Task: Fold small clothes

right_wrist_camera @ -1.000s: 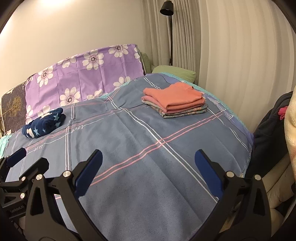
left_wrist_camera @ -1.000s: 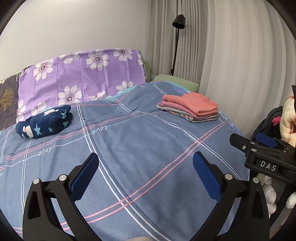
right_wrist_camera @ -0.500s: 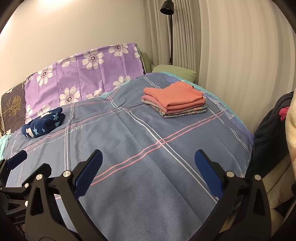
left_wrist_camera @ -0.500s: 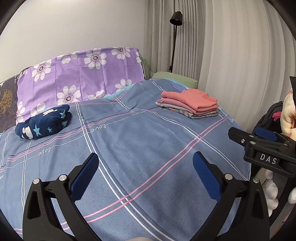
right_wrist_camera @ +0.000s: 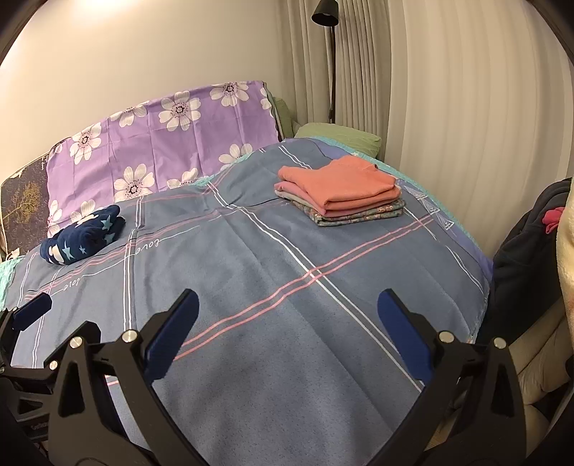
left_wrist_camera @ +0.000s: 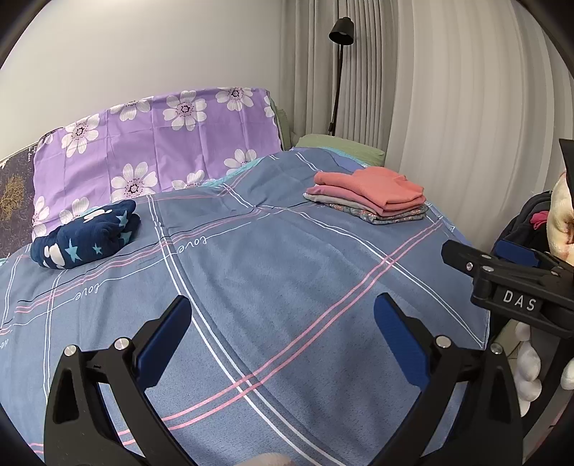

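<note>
A stack of folded clothes [left_wrist_camera: 373,195] [right_wrist_camera: 340,190] with a salmon-pink top layer lies on the far right of the blue plaid bedspread [left_wrist_camera: 272,272] [right_wrist_camera: 272,272]. A dark blue garment with stars [left_wrist_camera: 88,238] [right_wrist_camera: 84,234] sits bundled at the far left, by the pillow. My left gripper [left_wrist_camera: 281,328] hovers open above the near part of the bed, holding nothing. My right gripper [right_wrist_camera: 287,322] is open too, empty, over the near right part. In the left wrist view the right gripper shows from the side at the right edge.
A purple flowered pillow [left_wrist_camera: 158,143] leans at the head of the bed, a green pillow [left_wrist_camera: 340,147] beside it. A black floor lamp [left_wrist_camera: 340,32] stands by grey curtains. Dark clothes and a cream plush heap [right_wrist_camera: 538,243] are piled past the bed's right edge.
Both grippers have drifted slightly, so the bed and clothes stack shift a little in view. Both stay open and nothing on the bed has moved.
</note>
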`<state>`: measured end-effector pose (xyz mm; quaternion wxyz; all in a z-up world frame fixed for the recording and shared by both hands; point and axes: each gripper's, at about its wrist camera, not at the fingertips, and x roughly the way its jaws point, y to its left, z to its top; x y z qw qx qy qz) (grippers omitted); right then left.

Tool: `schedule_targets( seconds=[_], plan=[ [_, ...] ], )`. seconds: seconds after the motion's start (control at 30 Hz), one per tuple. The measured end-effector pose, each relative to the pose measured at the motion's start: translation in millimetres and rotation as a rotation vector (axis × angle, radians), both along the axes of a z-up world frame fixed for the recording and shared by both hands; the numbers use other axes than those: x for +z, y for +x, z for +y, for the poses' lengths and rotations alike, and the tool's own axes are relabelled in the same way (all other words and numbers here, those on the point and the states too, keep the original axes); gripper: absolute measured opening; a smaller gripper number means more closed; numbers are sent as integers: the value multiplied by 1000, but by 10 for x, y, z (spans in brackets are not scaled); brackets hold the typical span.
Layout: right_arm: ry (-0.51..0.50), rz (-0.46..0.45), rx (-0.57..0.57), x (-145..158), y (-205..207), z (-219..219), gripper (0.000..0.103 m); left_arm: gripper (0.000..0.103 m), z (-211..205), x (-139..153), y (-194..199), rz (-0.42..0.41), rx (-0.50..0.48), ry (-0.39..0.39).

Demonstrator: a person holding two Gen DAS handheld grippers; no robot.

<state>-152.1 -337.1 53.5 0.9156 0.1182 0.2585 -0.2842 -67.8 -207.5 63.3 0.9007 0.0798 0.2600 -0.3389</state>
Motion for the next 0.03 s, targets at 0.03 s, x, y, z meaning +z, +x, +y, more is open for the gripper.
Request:
schedule_targets(
  seconds=[0.03],
  plan=[
    [0, 2, 0, -2, 7, 0, 101, 102, 11, -6, 4, 2, 0, 1]
  ],
)
